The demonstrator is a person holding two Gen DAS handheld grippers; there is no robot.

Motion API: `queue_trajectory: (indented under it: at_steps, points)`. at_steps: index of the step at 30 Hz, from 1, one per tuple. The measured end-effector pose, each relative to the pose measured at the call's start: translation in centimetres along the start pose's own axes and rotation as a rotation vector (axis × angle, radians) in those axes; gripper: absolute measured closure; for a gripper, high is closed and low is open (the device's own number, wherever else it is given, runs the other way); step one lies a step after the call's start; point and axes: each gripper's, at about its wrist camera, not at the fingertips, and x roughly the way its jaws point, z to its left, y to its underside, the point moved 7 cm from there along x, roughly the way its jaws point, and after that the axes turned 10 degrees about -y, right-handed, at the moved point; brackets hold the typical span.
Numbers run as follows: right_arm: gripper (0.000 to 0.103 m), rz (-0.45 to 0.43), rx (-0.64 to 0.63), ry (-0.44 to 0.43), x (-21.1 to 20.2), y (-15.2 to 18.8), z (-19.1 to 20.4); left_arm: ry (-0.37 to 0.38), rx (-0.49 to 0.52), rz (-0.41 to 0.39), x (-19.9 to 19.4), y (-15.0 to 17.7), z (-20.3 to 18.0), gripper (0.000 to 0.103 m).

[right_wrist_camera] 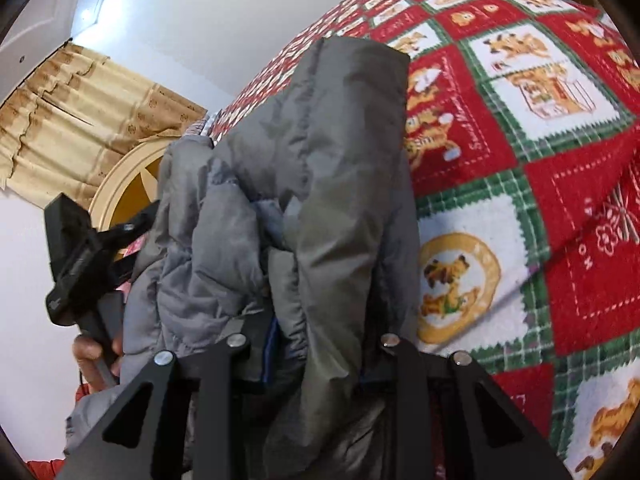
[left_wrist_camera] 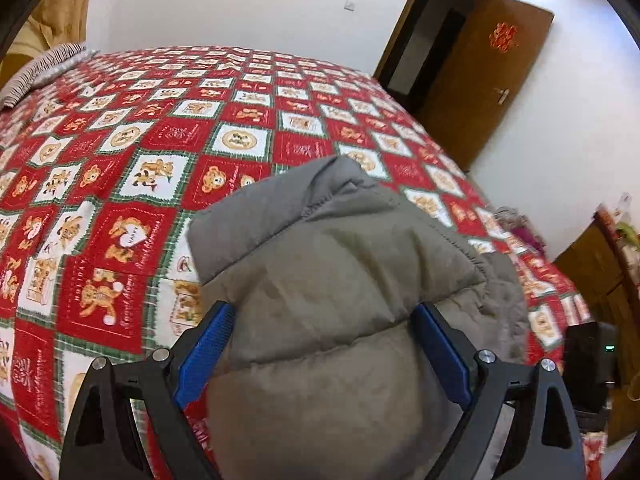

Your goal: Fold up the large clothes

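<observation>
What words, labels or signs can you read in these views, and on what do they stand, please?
"HAPPY": white heart held by bears on the bedspread.
"HOLIDAY": red square of the bedspread, left wrist view.
Cursive lines on the red squares: too blurred to read.
Red paper emblem on the door: a decorative character, not legible.
Grey padded jacket: no text visible.

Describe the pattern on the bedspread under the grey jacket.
Red and white squares with teddy bears, edged in green plaid; the bedspread shows best in the left wrist view.
</observation>
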Motion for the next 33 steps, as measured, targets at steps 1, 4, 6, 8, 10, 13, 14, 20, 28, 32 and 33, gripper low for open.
queue_trajectory:
  at_steps: [1,4,6,8,10,13,14,20,28,32,33]
  points:
    - [0.076,-0.001,0.01,-0.016,0.0,0.0,-0.3,-0.032,0.017,-0.006,0.6,0.4,-0.4,0.011]
    - [0.076,0.004,0.007,-0.025,-0.2,-0.4,-0.3,-0.11,0.077,-0.022,2.6,1.3,-1.0,0.006]
    - [0.067,0.026,-0.046,0.038,-1.0,-0.8,0.5,-0.13,0.091,-0.03,2.7,1.5,-1.0,0.006]
    - [0.049,0.008,-0.128,0.136,-2.4,-2.1,2.1,-0.133,0.09,-0.049,2.5,1.5,-0.8,0.006]
    - [0.026,-0.035,-0.178,0.201,-3.6,-3.9,3.3,-0.133,0.08,-0.071,2.2,1.4,-0.6,0.006]
    - [0.024,-0.075,-0.189,0.266,-4.1,-7.1,4.0,-0.159,0.068,-0.124,1.6,1.3,-0.4,0.006]
    - [0.032,-0.063,-0.192,0.296,-3.6,-8.0,3.8,-0.167,0.07,-0.147,1.2,1.2,-0.4,0.006]
    - [0.076,0.005,-0.194,0.302,0.2,-7.9,2.1,-0.138,-0.001,-0.33,-2.1,1.2,1.1,0.006]
    - [0.076,0.086,-0.19,0.05,4.0,-6.0,3.4,-0.022,-0.094,-0.401,-2.8,0.9,2.7,0.007]
    - [0.076,0.124,-0.106,-0.116,6.0,-5.2,2.8,0.032,-0.031,-0.407,-2.6,0.5,0.6,0.007]
    - [0.076,0.131,-0.107,-0.132,6.2,-5.1,2.9,0.047,-0.016,-0.406,-2.6,0.4,0.1,0.007]
